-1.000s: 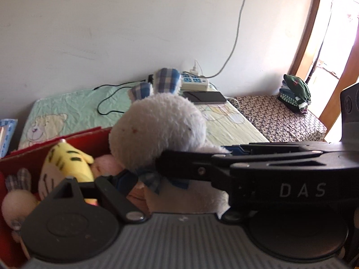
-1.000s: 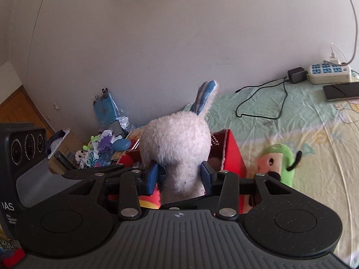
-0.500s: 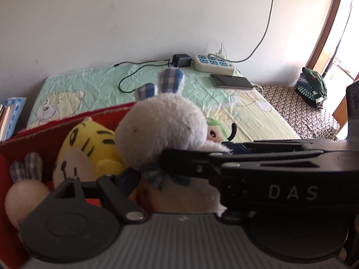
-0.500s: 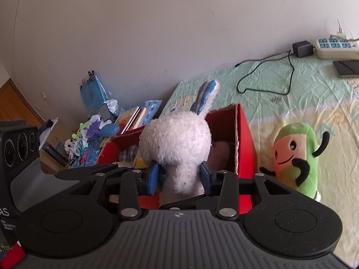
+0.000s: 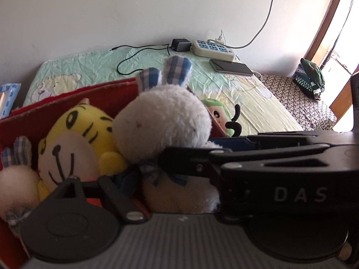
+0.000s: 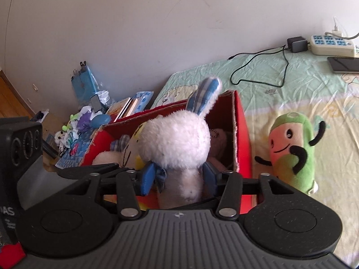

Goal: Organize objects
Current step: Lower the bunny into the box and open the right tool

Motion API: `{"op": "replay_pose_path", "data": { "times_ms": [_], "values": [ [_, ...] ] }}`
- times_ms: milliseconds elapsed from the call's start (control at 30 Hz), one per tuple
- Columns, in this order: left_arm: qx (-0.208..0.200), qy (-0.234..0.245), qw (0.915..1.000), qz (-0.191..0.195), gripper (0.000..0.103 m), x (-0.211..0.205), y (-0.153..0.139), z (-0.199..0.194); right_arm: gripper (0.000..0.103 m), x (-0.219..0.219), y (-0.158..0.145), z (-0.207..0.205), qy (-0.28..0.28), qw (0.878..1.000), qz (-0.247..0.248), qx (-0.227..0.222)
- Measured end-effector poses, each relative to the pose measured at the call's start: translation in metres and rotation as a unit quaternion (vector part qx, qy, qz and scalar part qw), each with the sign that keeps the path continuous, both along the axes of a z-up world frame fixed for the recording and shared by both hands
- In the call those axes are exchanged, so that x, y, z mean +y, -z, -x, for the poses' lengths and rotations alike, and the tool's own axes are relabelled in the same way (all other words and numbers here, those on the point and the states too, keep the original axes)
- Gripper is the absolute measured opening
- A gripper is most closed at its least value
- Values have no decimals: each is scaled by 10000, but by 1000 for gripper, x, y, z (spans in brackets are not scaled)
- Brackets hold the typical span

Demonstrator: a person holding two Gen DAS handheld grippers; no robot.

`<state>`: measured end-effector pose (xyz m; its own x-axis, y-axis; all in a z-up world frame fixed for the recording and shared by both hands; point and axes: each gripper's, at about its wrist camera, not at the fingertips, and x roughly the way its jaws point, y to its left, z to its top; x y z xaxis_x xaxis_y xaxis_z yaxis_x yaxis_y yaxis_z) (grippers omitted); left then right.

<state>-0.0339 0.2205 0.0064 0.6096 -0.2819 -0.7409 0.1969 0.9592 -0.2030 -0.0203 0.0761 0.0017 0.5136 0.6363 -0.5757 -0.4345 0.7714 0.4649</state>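
The white rabbit plush sits lower than a second ago, down among the toys in the red box on the bed. It's pressed beside the yellow tiger plush, with a smaller rabbit plush at the box's far left. The right gripper had pinched the rabbit's neck; now its jaws are opening, blue pads standing just off the fur with the body between them. The left gripper is opening too, the rabbit's bow and belly in its gap, though I can't tell whether its pads touch. The green avocado plush, barely seen a second ago, now lies in full view beside the box. "DAS" reads clearly in white on the right gripper's body as seen from the left wrist camera. A power strip and phone rest near the wall.
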Motion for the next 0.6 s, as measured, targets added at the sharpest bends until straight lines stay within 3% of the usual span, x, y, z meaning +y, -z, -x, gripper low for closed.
{"op": "replay_pose_path", "data": {
  "times_ms": [133, 300, 600],
  "values": [
    [1, 78, 10000, 20, 91, -2, 0, 3, 58, -10, -8, 4, 219, 9996, -127, -144],
    [75, 140, 9999, 2, 91, -2, 3, 10, 45, -15, -11, -1, 457, 9982, -379, -76],
    [95, 9, 9999, -57, 91, 3, 1, 17, 42, 5, -2, -9, 333, 9992, -200, -67]
  ]
}}
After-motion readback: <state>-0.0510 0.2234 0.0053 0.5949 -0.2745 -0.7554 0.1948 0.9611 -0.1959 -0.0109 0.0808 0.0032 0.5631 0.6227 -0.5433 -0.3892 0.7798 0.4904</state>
